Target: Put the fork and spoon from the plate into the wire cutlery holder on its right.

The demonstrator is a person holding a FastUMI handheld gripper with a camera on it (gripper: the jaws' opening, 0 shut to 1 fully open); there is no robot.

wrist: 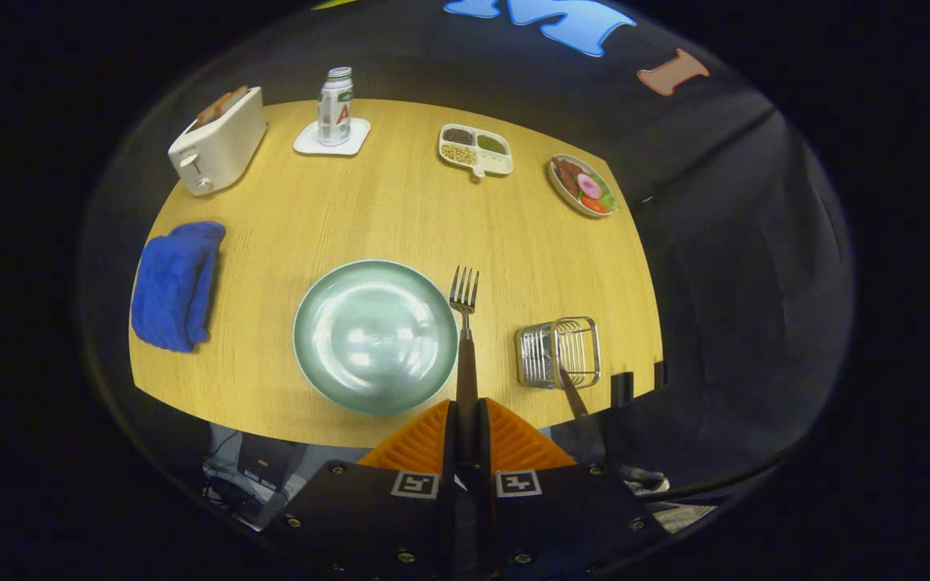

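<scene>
My gripper (466, 420) is shut on the dark handle of the fork (464, 323), which sticks straight out ahead of the fingers with its tines up, held high above the table. Below and to the left lies the round green plate (328, 339), with nothing on it. To the right of the fork stands the wire cutlery holder (559, 353) near the table's front edge. A utensil with a dark handle (571, 394) rests in the holder and leans out toward me; its head is hidden inside the wires.
A blue cloth (176, 284) lies left of the plate. At the back of the wooden table (400, 218) stand a white toaster (219, 145), a can on a white coaster (335, 109), a divided snack tray (475, 149) and a plate of food (583, 186).
</scene>
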